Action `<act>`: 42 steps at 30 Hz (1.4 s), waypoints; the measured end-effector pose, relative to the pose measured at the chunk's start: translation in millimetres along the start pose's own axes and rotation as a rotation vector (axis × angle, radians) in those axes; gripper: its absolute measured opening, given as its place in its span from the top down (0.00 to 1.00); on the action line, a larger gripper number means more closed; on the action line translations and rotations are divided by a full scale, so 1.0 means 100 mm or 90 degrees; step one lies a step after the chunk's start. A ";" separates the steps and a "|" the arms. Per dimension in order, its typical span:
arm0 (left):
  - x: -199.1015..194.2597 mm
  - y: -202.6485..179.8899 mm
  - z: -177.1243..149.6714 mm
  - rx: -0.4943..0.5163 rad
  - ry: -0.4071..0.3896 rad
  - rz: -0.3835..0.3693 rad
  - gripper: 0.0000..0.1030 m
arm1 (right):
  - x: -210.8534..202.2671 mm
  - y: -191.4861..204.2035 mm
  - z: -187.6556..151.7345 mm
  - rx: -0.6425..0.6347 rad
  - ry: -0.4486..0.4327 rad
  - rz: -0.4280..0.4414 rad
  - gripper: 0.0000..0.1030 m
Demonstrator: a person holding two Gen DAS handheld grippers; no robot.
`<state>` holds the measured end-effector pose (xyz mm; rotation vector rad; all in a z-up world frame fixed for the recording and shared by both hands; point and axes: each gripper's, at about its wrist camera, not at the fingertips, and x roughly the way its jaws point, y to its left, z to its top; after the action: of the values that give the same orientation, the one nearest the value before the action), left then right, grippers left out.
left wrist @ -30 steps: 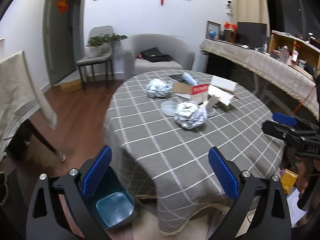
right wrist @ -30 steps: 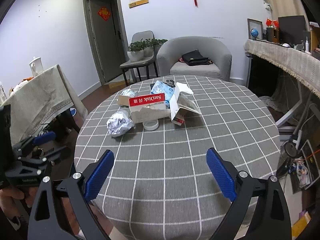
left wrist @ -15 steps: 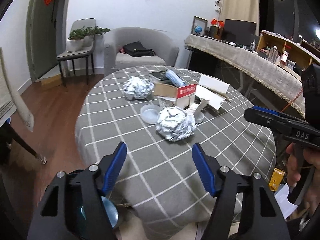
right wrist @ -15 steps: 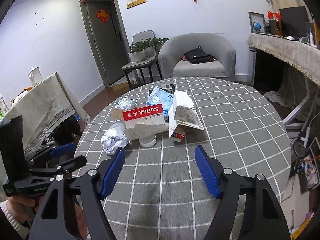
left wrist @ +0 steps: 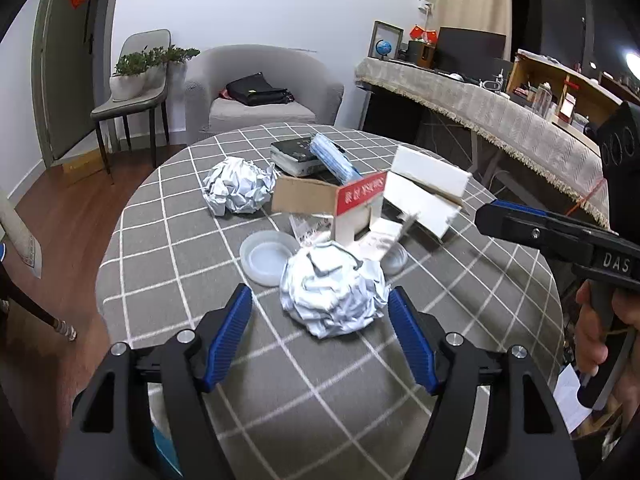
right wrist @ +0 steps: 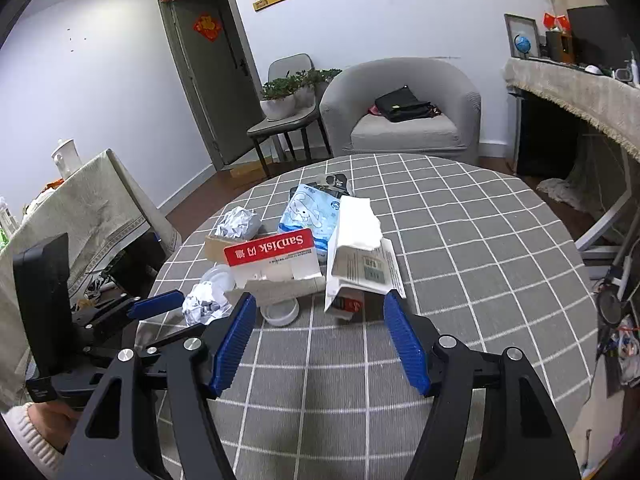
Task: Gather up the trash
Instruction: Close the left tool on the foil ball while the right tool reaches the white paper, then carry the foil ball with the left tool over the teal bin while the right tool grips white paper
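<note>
Two crumpled paper balls, near (left wrist: 334,294) and far (left wrist: 238,191); two plastic lids (left wrist: 268,257), (left wrist: 394,258); one SanDisk carton (right wrist: 272,260); two grippers (left wrist: 320,338), (right wrist: 318,342).

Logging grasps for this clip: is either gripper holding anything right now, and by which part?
Nothing is held. The left gripper is open, its jaws either side of the nearer crumpled paper ball without closing. The right gripper is open and empty.

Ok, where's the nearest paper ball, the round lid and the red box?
Paper ball (left wrist: 334,294), left wrist view, middle of the crumple.
Lid (left wrist: 266,256), left wrist view, its inner dish.
Red box (right wrist: 268,247), right wrist view, red label.
</note>
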<state>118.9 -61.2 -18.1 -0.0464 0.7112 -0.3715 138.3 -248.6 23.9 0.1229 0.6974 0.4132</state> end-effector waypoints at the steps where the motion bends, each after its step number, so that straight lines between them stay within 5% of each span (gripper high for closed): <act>1: 0.02 0.01 0.01 -0.002 0.002 -0.001 0.27 | 0.02 0.00 0.01 0.000 0.002 0.001 0.35; 7: 0.10 -0.01 0.08 0.009 -0.003 -0.024 0.30 | 0.13 0.00 0.11 0.008 0.004 0.010 0.37; 9: 0.12 -0.01 0.10 0.008 0.000 -0.036 0.43 | 0.16 -0.03 0.13 0.019 0.007 0.012 0.39; 24: 0.10 0.11 0.12 0.013 0.009 -0.088 0.48 | 0.40 -0.07 0.28 0.047 -0.003 -0.018 0.54; 30: 0.02 0.19 0.11 0.019 0.001 -0.109 0.48 | 0.52 -0.08 0.34 0.064 -0.008 -0.043 0.69; 35: -0.04 0.29 0.12 0.008 -0.003 -0.112 0.48 | 0.57 -0.06 0.40 0.067 -0.013 -0.062 0.95; 42: -0.24 0.47 0.09 -0.009 -0.020 -0.097 0.48 | 0.42 0.11 0.49 0.032 -0.050 -0.096 0.98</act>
<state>123.1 -9.9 -4.4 -0.1192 0.6814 -0.5104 195.2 -219.9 38.8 0.1327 0.6346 0.2458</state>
